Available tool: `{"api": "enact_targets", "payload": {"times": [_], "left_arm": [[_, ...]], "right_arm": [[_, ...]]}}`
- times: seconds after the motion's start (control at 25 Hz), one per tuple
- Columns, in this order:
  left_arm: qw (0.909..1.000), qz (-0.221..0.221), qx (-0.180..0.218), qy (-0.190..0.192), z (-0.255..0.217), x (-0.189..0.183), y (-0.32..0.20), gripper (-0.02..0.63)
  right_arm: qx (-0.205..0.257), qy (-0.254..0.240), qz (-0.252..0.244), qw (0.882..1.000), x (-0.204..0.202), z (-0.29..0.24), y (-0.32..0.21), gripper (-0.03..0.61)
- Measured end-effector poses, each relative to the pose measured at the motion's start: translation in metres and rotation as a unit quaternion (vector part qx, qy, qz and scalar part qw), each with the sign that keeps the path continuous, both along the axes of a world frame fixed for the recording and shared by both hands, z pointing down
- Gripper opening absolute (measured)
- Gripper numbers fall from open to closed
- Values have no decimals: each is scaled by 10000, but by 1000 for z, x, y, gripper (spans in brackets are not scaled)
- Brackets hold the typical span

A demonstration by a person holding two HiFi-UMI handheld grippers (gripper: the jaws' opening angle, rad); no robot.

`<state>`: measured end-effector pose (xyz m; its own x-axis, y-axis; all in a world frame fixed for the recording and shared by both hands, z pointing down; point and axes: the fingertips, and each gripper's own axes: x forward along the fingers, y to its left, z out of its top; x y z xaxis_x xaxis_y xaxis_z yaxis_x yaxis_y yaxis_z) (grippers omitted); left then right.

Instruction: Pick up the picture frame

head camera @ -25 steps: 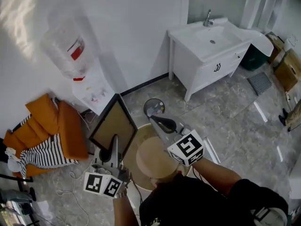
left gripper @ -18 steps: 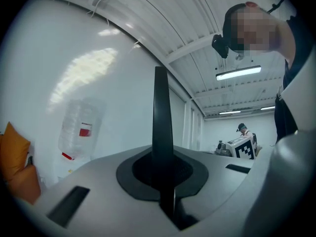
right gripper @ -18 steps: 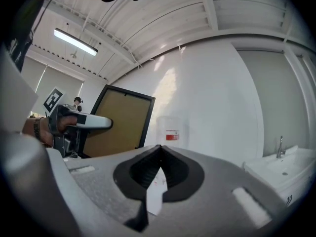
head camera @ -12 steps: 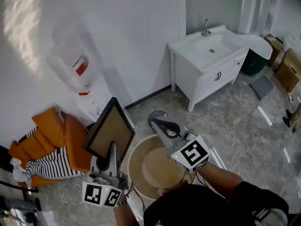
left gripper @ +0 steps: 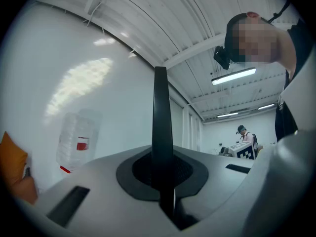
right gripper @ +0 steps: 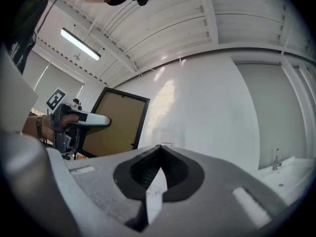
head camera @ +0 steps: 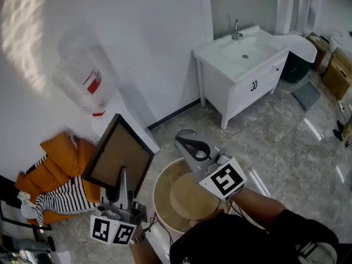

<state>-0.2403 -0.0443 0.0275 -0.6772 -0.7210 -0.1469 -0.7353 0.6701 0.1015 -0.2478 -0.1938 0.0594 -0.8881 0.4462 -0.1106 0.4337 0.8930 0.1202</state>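
The picture frame (head camera: 118, 157) has a thin black rim and a brown board face, and it hangs tilted above the floor. My left gripper (head camera: 122, 176) is shut on its lower edge. In the left gripper view the frame's black edge (left gripper: 160, 107) stands upright, pinched between the jaws of that gripper (left gripper: 163, 174). My right gripper (head camera: 190, 143) is shut with nothing in it, held to the right of the frame and apart from it. The right gripper view shows the frame (right gripper: 116, 125) with the left gripper (right gripper: 74, 122) on it, beyond the shut right gripper (right gripper: 158, 152).
A water dispenser with a clear bottle (head camera: 82, 76) stands against the wall behind the frame. Orange cushions and a striped cloth (head camera: 58, 169) lie at the left. A round wooden stool (head camera: 187, 199) is below the right gripper. A white sink cabinet (head camera: 242, 65) stands at the back right.
Both grippers have risen. The frame has come up with the left gripper and now hangs higher against the wall and the dispenser.
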Motion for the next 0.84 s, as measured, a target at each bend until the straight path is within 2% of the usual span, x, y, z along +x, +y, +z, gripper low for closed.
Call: {"api": "enact_targets", "payload": {"times": [0.84], "left_arm": [[9999, -94, -116, -31, 6, 10, -5, 20]], "right_arm": [[-124, -28, -67, 9999, 13, -9, -11, -6]]}}
